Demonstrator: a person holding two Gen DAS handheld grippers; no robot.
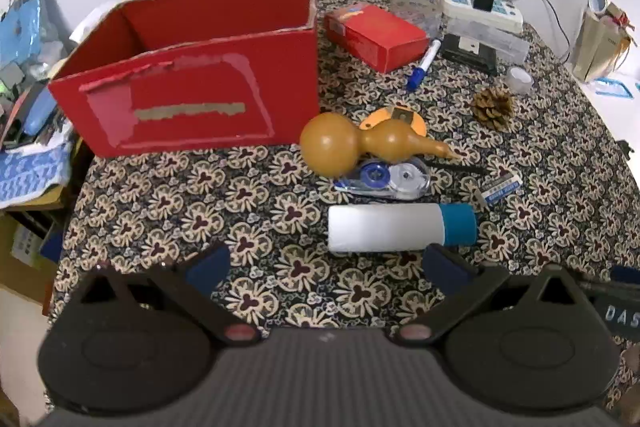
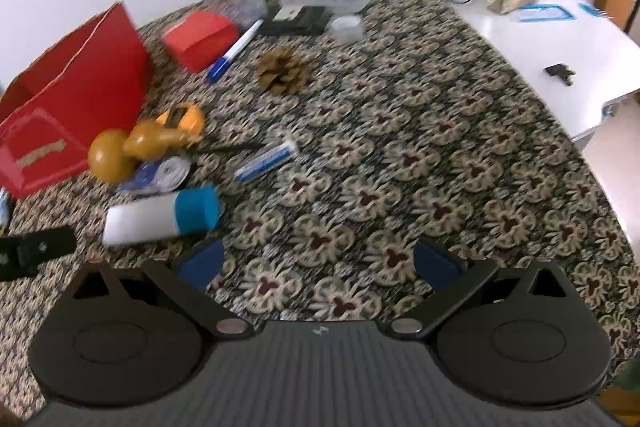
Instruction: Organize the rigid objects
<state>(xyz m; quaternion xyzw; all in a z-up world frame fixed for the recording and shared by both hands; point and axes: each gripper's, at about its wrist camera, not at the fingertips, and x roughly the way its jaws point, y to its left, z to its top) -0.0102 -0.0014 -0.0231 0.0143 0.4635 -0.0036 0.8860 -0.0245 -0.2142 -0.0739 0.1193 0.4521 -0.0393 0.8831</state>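
Near the tablecloth's front edge, left gripper (image 1: 324, 263) and right gripper (image 2: 316, 261) hang wide open, empty; white bottle (image 1: 384, 227) should be pinched mid-body, then boxed in red box (image 1: 192, 107)

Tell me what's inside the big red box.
The red box is open-topped; only bare red inner walls show. Its floor is hidden behind the front wall, so contents cannot be confirmed.

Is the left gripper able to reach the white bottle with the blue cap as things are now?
Probably yes. The left gripper is open and empty, and the white bottle lies on its side just ahead of its fingers, with only bare tablecloth between.
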